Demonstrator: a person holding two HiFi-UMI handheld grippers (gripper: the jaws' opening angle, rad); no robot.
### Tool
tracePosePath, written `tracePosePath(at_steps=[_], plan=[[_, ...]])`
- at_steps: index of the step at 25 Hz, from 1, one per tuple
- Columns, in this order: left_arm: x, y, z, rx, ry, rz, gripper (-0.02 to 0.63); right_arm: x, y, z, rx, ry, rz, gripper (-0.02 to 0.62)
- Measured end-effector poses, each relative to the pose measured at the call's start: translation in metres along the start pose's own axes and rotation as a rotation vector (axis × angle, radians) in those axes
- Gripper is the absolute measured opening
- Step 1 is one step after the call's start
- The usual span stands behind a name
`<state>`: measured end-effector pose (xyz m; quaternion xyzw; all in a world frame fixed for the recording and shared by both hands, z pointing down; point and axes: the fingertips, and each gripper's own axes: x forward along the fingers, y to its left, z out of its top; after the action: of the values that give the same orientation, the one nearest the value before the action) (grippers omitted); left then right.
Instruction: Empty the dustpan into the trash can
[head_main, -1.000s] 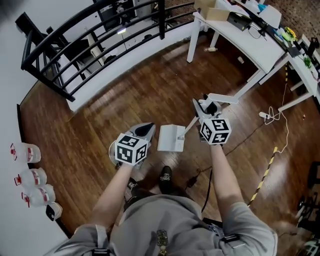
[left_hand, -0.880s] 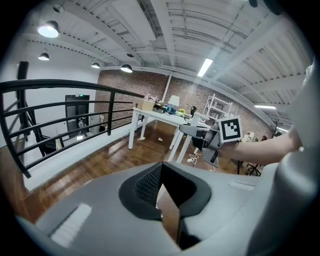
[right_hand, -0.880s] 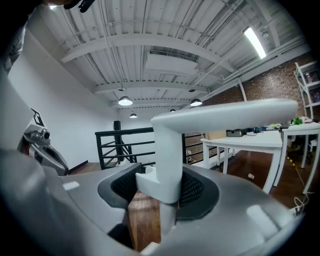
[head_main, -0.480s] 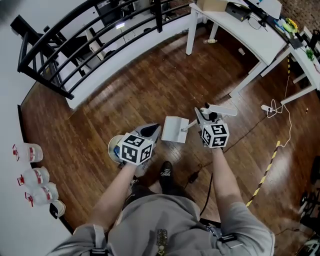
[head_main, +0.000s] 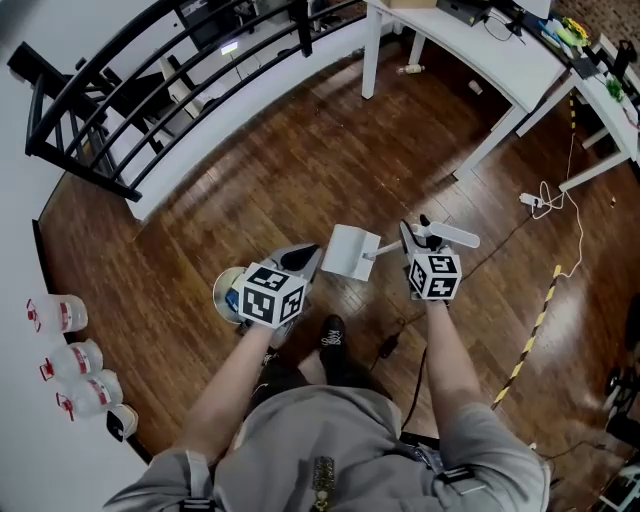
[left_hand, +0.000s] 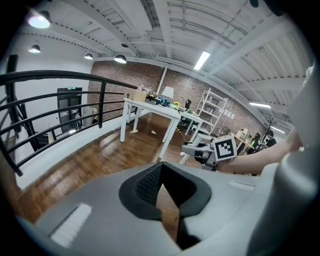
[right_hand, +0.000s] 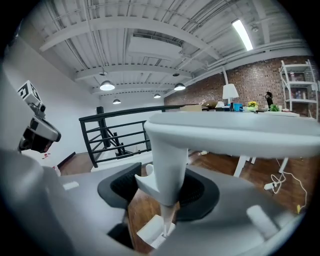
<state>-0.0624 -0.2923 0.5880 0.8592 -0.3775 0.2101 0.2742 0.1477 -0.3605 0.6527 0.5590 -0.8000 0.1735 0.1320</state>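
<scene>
Glimpsed only a sliver of the trash can (head_main: 224, 290) beneath the left gripper (head_main: 300, 262). Could not make out any contents in the dustpan (head_main: 350, 252). Lost the white desk (head_main: 500, 50) past the top edge.

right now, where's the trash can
In the head view the trash can stands on the wood floor left of centre, mostly hidden beneath the left tongs, with the white dustpan to its right.

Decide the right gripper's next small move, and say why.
Probably carry the dustpan leftward over the trash can: the right gripper is shut on the dustpan's handle, and the pan hangs over bare floor beside the can, not above it.
</scene>
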Motion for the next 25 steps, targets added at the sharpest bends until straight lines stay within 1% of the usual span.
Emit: tracePosePath(at_steps=[6,10,14,17,18,21,23,25], plan=[[0.006,-0.013,-0.005,0.002,0.016,-0.025,0.005,-0.025,-0.021,-0.023,0.029,0.025,-0.076,0.196],[0.007,-0.019,-0.006,0.009,0.028,-0.037,0.005,-0.031,-0.024,-0.026,0.038,0.03,-0.091,0.198],[0.007,-0.025,-0.005,0.02,0.025,-0.044,0.005,-0.037,-0.028,-0.031,0.065,0.046,-0.101,0.241],[0.004,-0.024,-0.002,0.027,0.009,-0.046,0.005,-0.043,-0.035,-0.041,0.089,0.075,-0.133,0.286],[0.003,-0.023,-0.002,0.027,0.003,-0.047,0.005,-0.046,-0.037,-0.046,0.1,0.092,-0.145,0.291],[-0.008,-0.016,-0.002,0.022,-0.016,-0.048,0.005,-0.056,-0.029,-0.064,0.136,0.153,-0.155,0.29],[-0.02,-0.01,0.0,0.017,-0.035,-0.043,0.005,-0.062,-0.015,-0.071,0.138,0.184,-0.146,0.288],[-0.034,-0.003,0.004,0.012,-0.062,-0.035,0.005,-0.067,-0.002,-0.07,0.122,0.194,-0.138,0.252]])
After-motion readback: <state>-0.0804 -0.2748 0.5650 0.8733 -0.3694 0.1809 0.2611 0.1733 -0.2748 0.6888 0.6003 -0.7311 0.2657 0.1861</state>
